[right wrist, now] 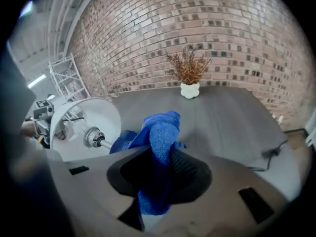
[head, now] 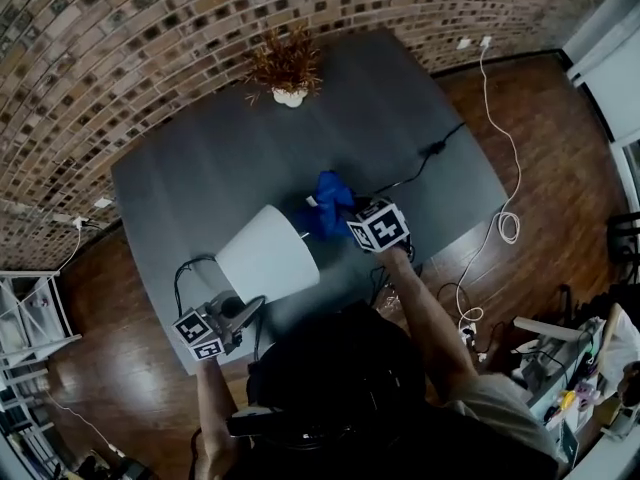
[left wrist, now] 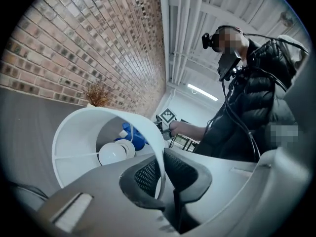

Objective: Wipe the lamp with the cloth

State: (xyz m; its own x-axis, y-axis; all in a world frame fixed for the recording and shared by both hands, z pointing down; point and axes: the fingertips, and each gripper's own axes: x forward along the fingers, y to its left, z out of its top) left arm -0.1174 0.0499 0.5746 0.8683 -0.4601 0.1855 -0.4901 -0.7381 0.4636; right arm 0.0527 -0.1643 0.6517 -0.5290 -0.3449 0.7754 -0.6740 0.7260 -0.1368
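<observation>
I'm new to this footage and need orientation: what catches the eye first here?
A white lampshade is tipped sideways over the grey table, its rim pinched in the left gripper's jaws. Beside it, the right gripper clamps a bright blue cloth. A dried plant stands at the far edge by the brick wall.

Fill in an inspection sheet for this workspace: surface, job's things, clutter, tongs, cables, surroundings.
Surface: dark grey table.
Job's things: white lamp tipped sideways; blue cloth beside its shade.
Clutter: potted dried plant at the far edge.
Tongs: left tongs shut on the lamp's shade rim; right tongs shut on the cloth.
Cables: black cable across the table; white cable on the floor.
Surroundings: brick wall, wooden floor.
</observation>
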